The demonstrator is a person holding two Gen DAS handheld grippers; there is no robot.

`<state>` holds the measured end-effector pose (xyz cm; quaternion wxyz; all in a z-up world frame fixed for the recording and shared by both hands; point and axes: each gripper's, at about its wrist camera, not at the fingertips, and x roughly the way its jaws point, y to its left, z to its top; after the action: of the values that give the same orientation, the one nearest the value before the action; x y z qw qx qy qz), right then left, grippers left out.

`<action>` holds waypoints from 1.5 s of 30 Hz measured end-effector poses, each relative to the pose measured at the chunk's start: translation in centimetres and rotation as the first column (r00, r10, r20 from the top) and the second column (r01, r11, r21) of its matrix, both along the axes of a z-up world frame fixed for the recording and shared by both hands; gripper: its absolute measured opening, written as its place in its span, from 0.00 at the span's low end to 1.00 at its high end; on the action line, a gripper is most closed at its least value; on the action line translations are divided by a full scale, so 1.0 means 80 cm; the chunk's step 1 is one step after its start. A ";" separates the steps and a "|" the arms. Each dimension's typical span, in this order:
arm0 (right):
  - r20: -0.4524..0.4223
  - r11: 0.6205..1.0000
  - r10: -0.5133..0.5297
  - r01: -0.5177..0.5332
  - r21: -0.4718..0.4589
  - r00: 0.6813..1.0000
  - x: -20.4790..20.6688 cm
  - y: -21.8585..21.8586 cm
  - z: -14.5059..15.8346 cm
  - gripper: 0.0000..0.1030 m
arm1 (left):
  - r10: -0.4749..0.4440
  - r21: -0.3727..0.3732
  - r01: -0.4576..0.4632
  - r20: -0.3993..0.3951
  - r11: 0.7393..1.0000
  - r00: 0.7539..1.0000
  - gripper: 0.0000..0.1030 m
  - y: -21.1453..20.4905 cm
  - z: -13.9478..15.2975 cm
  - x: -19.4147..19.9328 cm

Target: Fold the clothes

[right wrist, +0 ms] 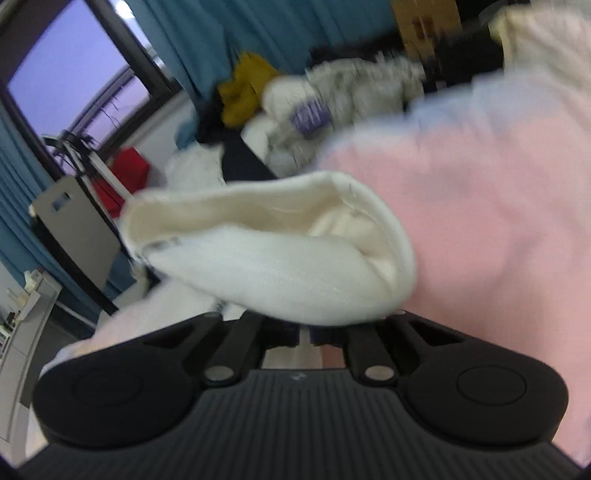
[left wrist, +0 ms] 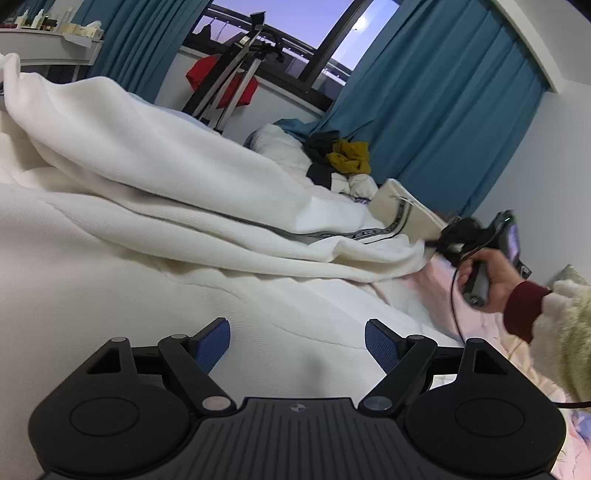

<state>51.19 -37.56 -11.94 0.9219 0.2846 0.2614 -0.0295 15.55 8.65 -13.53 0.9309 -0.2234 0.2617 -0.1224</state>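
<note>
Lying across the bed (left wrist: 461, 317) is a white garment (left wrist: 192, 192) with a dark patterned stripe (left wrist: 354, 234) along one seam; it is rumpled into long folds that run from the upper left of the left wrist view down toward the right. The left tongs (left wrist: 297, 343) are held wide apart just above the white fabric, with nothing between the blue pads (left wrist: 216, 341). The right tongs (left wrist: 448, 236) are seen from the left wrist view at the far end of the garment, where its cream hem (left wrist: 402, 206) is gripped; the handle is held by a hand (left wrist: 491, 280) emerging from a dark red cuff (left wrist: 524, 310) and a fluffy pale sleeve (left wrist: 565, 332).

In the right wrist view, which is blurred, the right tongs are drawn close together on the hem (right wrist: 273, 254), whose open end is bunched directly over the fingertips, so the pads are mostly hidden. A pink bedcover (right wrist: 480, 229) is seen beside and behind the hem. At the far end of the bed, a pile of clothes (left wrist: 343, 155) including a mustard-yellow piece (left wrist: 351, 155) is heaped near the blue curtains (left wrist: 443, 92). A tripod (left wrist: 229, 85) and a red item (left wrist: 207, 75) are seen below the window (left wrist: 280, 14).
</note>
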 end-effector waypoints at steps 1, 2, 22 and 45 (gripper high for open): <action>0.032 1.000 -0.005 0.006 -0.006 0.999 -0.010 -0.001 0.017 0.07 | -0.001 -0.008 0.001 0.005 1.000 1.000 0.79 0.001 0.002 -0.001; 0.063 1.000 -0.010 0.011 -0.013 0.998 -0.022 -0.003 0.035 0.06 | -0.002 -0.016 0.002 0.010 1.000 1.000 0.79 0.003 0.004 -0.002; 0.092 0.909 -0.378 0.351 0.227 0.921 -0.301 -0.107 -0.005 0.06 | -0.027 0.012 0.026 0.065 1.000 0.998 0.79 -0.009 0.034 -0.029; -0.138 0.717 -0.574 0.577 0.391 0.807 -0.496 -0.100 -0.002 0.59 | -0.017 0.072 0.017 -0.002 0.997 1.000 0.80 0.000 0.048 -0.081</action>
<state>11.48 -45.56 -12.07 0.7839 0.5403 0.1632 -0.2589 9.09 8.66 -9.68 0.9371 -0.1878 0.2683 -0.1209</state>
